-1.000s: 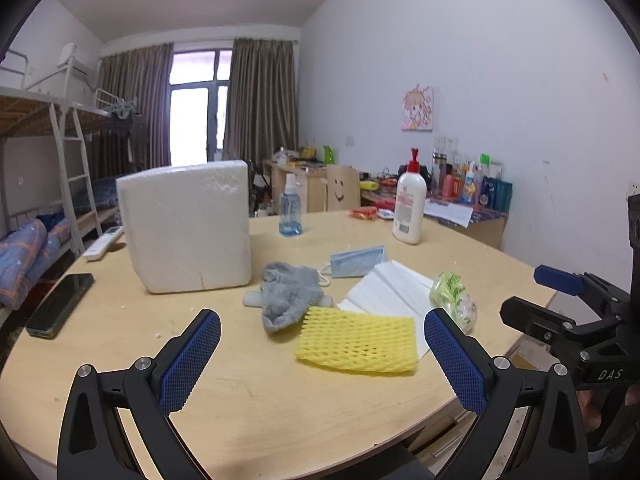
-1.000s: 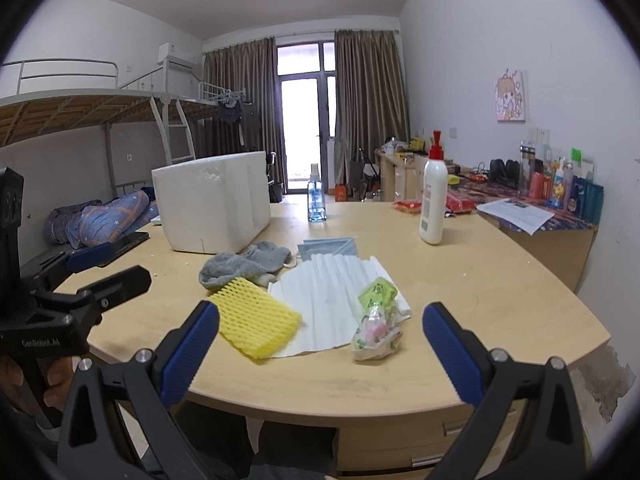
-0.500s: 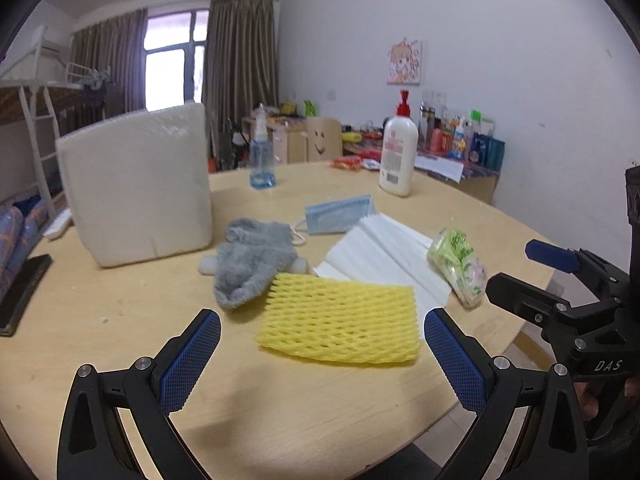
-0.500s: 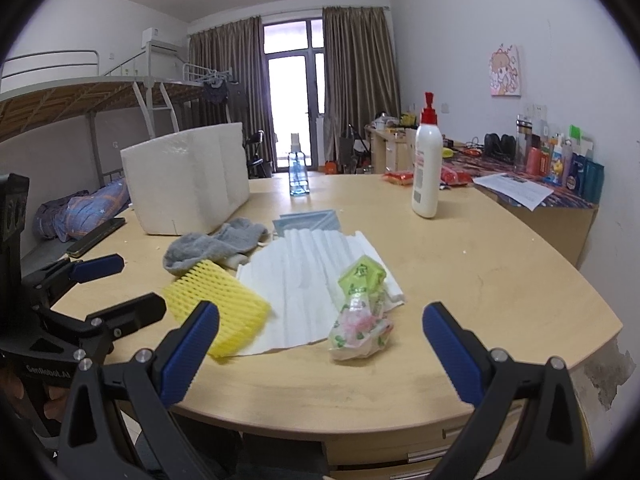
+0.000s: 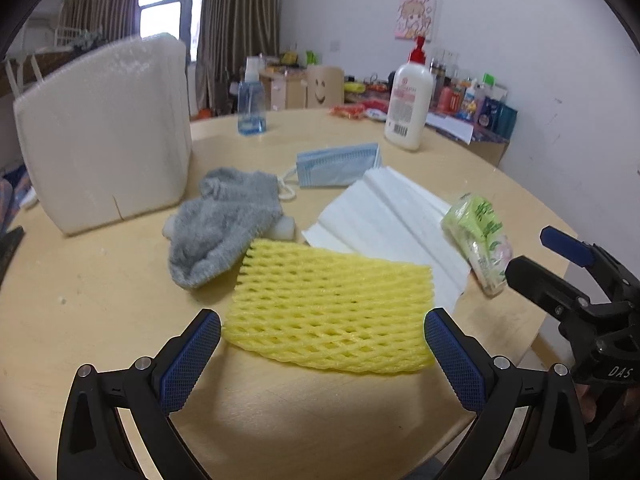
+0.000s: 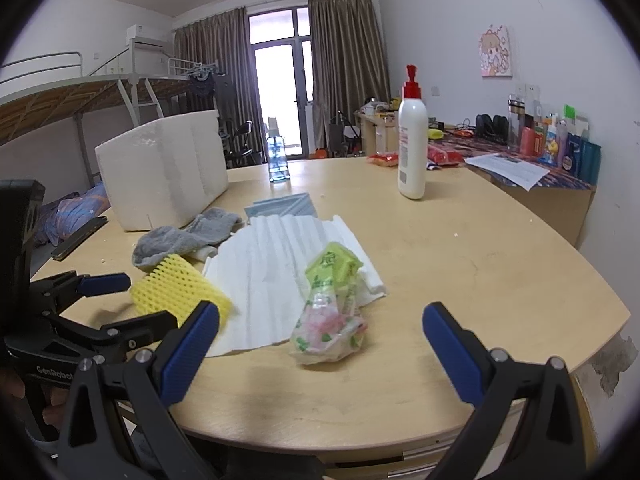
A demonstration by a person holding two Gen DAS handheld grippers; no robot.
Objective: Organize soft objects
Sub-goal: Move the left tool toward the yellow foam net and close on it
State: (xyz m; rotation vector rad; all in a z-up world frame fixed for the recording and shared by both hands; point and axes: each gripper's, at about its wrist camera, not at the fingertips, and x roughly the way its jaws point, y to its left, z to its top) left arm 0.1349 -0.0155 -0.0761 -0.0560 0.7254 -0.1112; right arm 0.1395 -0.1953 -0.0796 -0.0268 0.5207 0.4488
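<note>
On the worktop (image 5: 100,304) both wide-open, empty hand-held grippers are now closer than a second ago, left (image 5: 322,350) framing the yellow net (image 5: 332,312), right (image 6: 320,338) the tissue pack (image 6: 332,308), so grasps look imminent.

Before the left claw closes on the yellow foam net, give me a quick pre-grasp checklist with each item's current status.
1. Left claw open wide enough: ok, its fingers straddle the near edge of the yellow foam net.
2. Net free of other things on top: ok, though its far edge touches the grey sock and overlaps the white foam sheet.
3. Fingers down at table level: cannot tell from these views.
4. Right claw out of the way: ok, open and empty, facing the green tissue pack.
5. White foam box reachable for drop-off: cannot tell; its opening is not visible.
</note>
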